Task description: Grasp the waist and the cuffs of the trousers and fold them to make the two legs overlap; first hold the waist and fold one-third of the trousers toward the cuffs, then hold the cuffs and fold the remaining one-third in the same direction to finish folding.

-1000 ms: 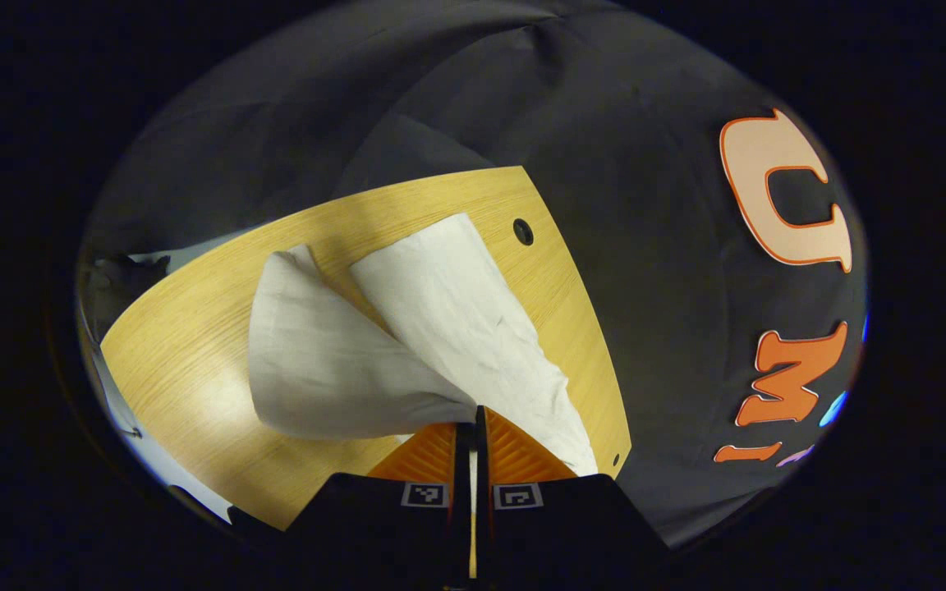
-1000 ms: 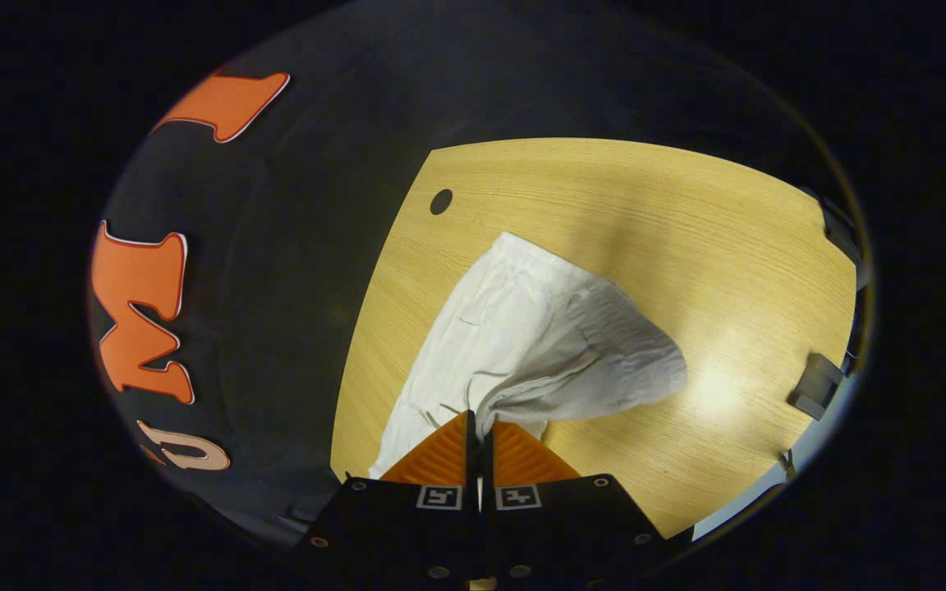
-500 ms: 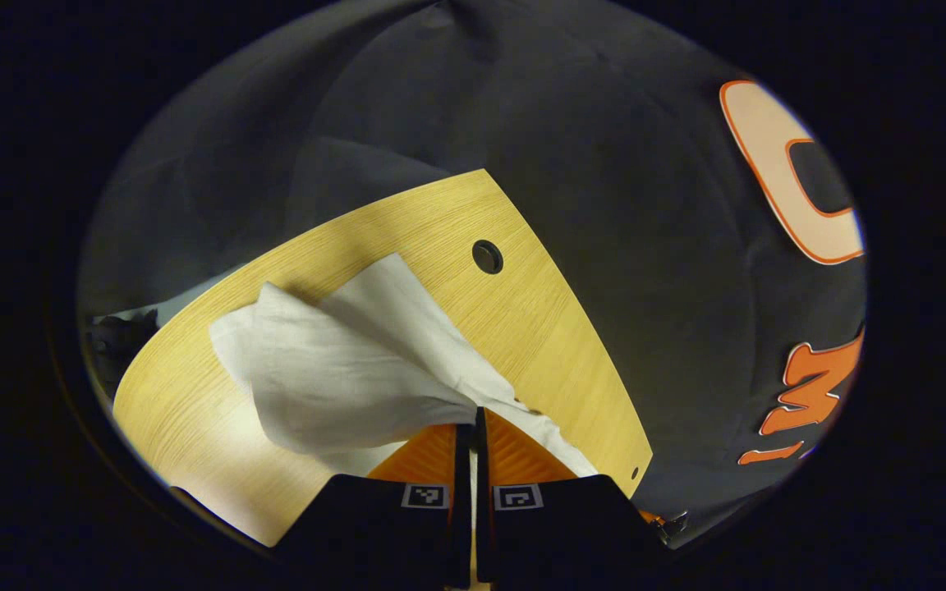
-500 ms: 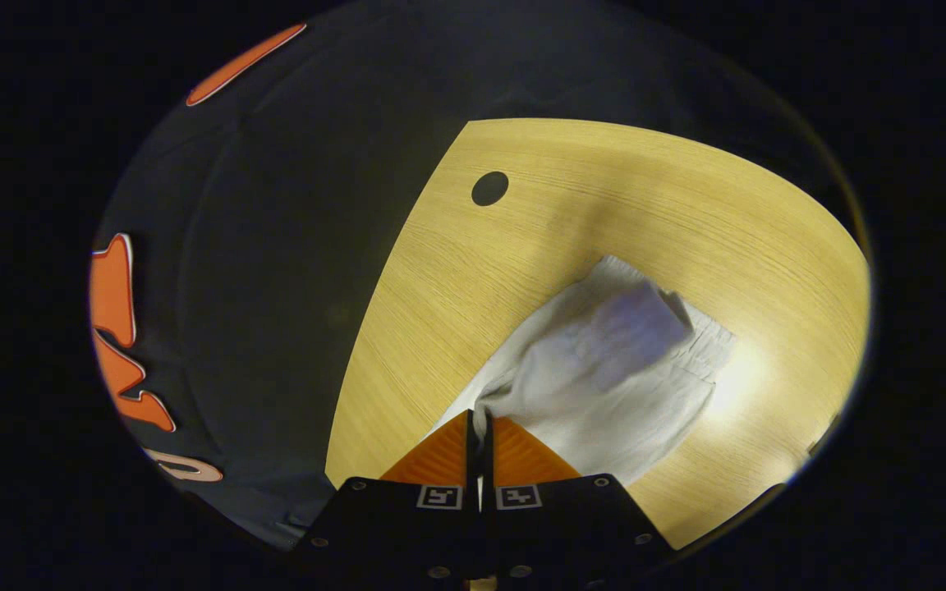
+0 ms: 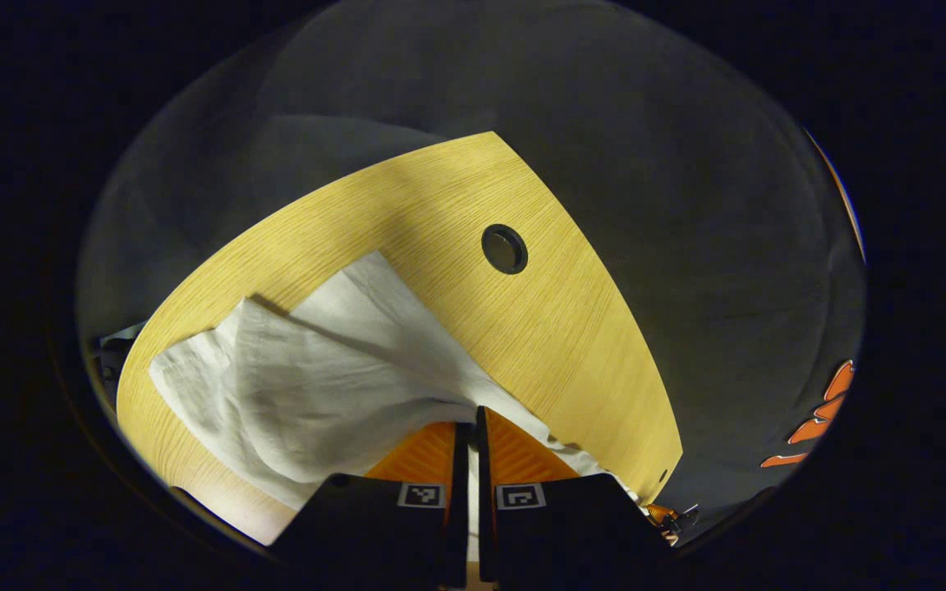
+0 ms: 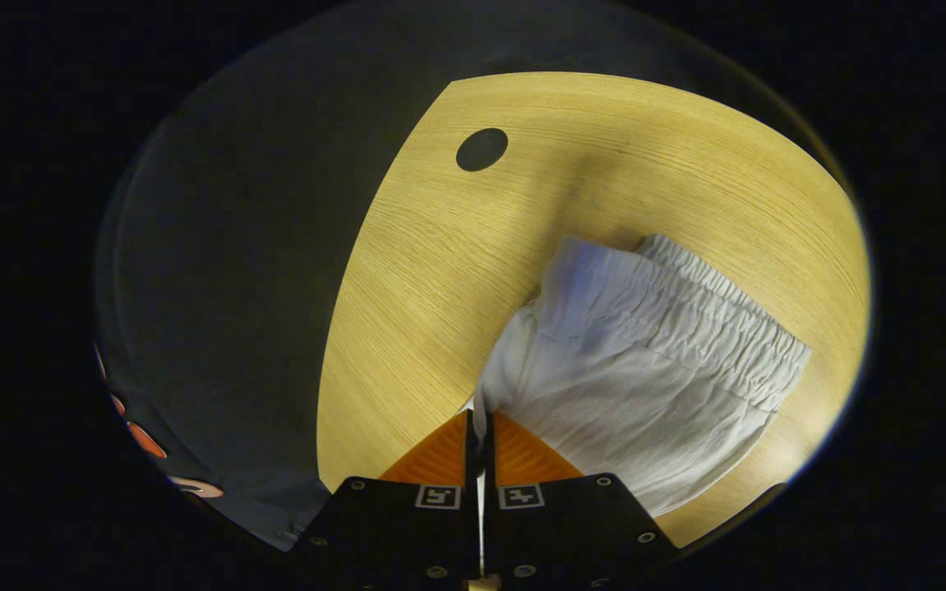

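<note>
White trousers (image 6: 654, 386) are lying on the wood-grain counter (image 6: 456, 263), thin crinkled cloth, one leg draped over the other, gathered elastic waistband (image 6: 711, 320) ribbed and facing up. Left claw (image 5: 466, 427) is pinching a fold of the trousers (image 5: 317, 386), fingers nearly together. Right claw (image 6: 477, 420) is likewise clamping a fabric edge, gap narrow. Counter is showing fine straight grain with a round dark cable hole (image 5: 504, 249).
</note>
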The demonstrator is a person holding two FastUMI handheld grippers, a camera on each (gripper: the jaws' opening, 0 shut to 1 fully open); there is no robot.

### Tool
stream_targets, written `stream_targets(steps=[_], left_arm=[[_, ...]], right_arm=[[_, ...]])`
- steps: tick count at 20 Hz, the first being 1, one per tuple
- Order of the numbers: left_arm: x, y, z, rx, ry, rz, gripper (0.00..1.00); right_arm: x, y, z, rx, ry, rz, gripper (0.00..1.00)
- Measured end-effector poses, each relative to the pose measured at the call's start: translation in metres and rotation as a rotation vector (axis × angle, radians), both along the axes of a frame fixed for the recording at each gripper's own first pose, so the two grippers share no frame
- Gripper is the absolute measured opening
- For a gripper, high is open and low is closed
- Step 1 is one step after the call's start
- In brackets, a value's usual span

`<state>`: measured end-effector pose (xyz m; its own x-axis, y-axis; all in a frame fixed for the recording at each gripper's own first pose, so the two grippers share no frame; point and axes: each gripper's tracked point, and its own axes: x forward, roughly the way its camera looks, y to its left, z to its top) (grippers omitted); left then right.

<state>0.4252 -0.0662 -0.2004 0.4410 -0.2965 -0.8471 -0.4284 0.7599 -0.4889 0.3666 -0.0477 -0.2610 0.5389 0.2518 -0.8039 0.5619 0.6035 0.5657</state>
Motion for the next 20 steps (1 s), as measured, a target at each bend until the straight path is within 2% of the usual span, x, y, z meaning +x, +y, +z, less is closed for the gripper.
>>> stream_targets(steps=[1, 3, 4, 5, 6, 7, 8, 9, 10, 11, 13, 20], left_arm=[[0.001, 0.0, -0.003, 0.014, -0.003, -0.014, 0.09], [-0.001, -0.004, 0.001, 0.026, -0.007, -0.035, 0.13], [-0.003, -0.004, 0.005, 0.033, -0.011, -0.039, 0.18], [-0.004, -0.003, 0.009, 0.039, -0.018, -0.047, 0.18], [-0.004, -0.011, 0.015, 0.021, -0.041, -0.057, 0.23], [-0.007, -0.012, 0.023, 0.025, -0.048, -0.071, 0.49], [-0.008, -0.014, 0.027, 0.027, -0.062, -0.081, 0.74], [-0.011, -0.014, 0.033, 0.034, -0.074, -0.093, 0.99], [-0.013, -0.017, 0.035, 0.042, -0.081, -0.099, 0.99], [-0.016, -0.017, 0.039, 0.052, -0.088, -0.101, 0.93], [-0.026, -0.018, 0.05, 0.076, -0.117, -0.127, 1.0], [-0.06, -0.024, 0.09, 0.133, -0.231, -0.216, 1.0]], right_arm=[[0.003, 0.001, 0.002, -0.003, -0.008, 0.01, 0.04], [0.0, 0.002, 0.006, -0.014, -0.027, 0.027, 0.16], [-0.001, 0.001, 0.008, -0.022, -0.032, 0.034, 0.31], [-0.004, 0.003, 0.009, -0.024, -0.039, 0.046, 0.52], [-0.007, 0.004, 0.011, -0.032, -0.046, 0.06, 0.64], [-0.011, 0.005, 0.012, -0.047, -0.048, 0.074, 0.62], [-0.015, 0.005, 0.013, -0.062, -0.049, 0.086, 0.83], [-0.019, 0.006, 0.017, -0.073, -0.055, 0.097, 0.9], [-0.022, 0.009, 0.02, -0.075, -0.067, 0.105, 0.98], [-0.027, 0.011, 0.023, -0.075, -0.076, 0.112, 0.98], [-0.037, 0.014, 0.035, -0.078, -0.109, 0.129, 0.98], [-0.082, -0.014, 0.065, -0.161, -0.208, 0.132, 0.98]])
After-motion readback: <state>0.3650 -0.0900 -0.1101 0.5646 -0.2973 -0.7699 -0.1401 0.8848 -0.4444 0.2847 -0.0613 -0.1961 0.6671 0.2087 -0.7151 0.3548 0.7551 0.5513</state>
